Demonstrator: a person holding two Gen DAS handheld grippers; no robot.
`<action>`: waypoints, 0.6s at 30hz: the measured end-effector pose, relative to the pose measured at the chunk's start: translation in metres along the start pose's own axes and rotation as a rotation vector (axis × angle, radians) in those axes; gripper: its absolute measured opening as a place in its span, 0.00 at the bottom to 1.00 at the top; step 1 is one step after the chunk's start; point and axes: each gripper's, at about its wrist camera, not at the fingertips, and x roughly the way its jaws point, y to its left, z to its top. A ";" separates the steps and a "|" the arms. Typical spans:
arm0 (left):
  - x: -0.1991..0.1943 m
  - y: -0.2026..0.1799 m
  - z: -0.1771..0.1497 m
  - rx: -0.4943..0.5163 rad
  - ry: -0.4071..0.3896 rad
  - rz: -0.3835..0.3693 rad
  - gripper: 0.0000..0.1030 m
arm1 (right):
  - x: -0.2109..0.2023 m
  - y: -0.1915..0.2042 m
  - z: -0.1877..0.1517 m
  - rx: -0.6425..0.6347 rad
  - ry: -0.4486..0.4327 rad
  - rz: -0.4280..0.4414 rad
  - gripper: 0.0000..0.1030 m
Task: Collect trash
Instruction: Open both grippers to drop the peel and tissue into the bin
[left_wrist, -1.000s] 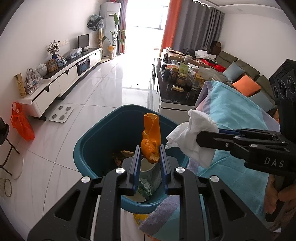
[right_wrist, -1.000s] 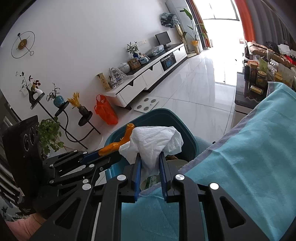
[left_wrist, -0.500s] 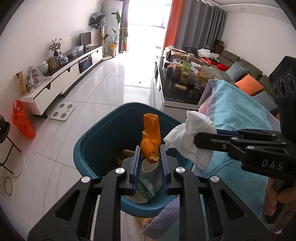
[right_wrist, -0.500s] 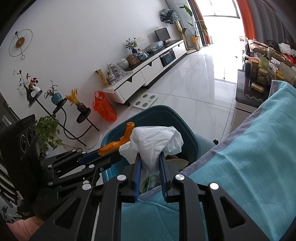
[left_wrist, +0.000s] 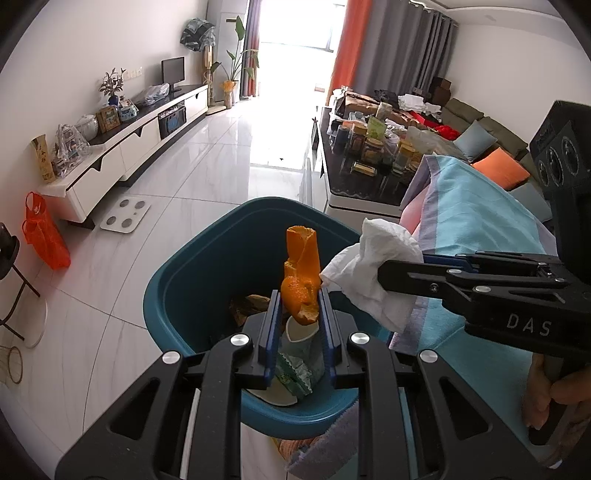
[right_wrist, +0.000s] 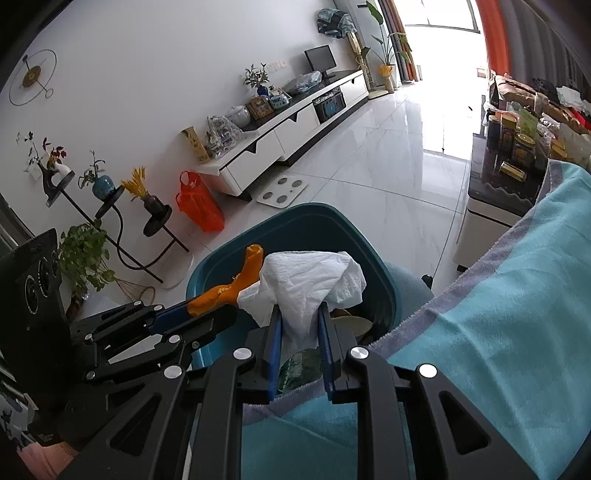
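Observation:
A teal trash bin (left_wrist: 173, 280) (right_wrist: 380, 280) stands on the floor beside the cloth-covered table. My left gripper (left_wrist: 300, 295) is shut on a strip of orange peel (left_wrist: 301, 269) and holds it over the bin's opening. From the right, my right gripper (right_wrist: 300, 314) is shut on a crumpled white tissue (right_wrist: 306, 280) (left_wrist: 373, 269) above the bin's near rim. In the right wrist view the left gripper (right_wrist: 207, 308) comes in from the left with the peel (right_wrist: 236, 284) touching the tissue. A paper cup (left_wrist: 301, 339), a green wrapper (left_wrist: 293, 373) and brown scraps lie inside the bin.
A turquoise cloth (left_wrist: 480, 221) (right_wrist: 517, 314) covers the table on the right. Behind it a dark coffee table (left_wrist: 362, 184) carries several jars. On the white tile floor are a scale (left_wrist: 125, 219) and an orange bag (left_wrist: 46, 236); a plant stand (right_wrist: 122, 229) stands at the left wall.
Both grippers have barely shifted over the bin. They still clamp the peel and the tissue as before.

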 end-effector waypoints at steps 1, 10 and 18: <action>0.001 0.000 0.000 0.000 0.001 0.002 0.19 | 0.001 0.000 0.001 -0.002 0.003 -0.001 0.18; 0.007 0.003 0.002 -0.008 0.003 0.008 0.20 | 0.009 0.004 0.005 -0.012 0.026 -0.018 0.21; 0.015 0.007 0.003 -0.021 0.012 0.008 0.20 | 0.014 0.009 0.008 -0.017 0.043 -0.023 0.22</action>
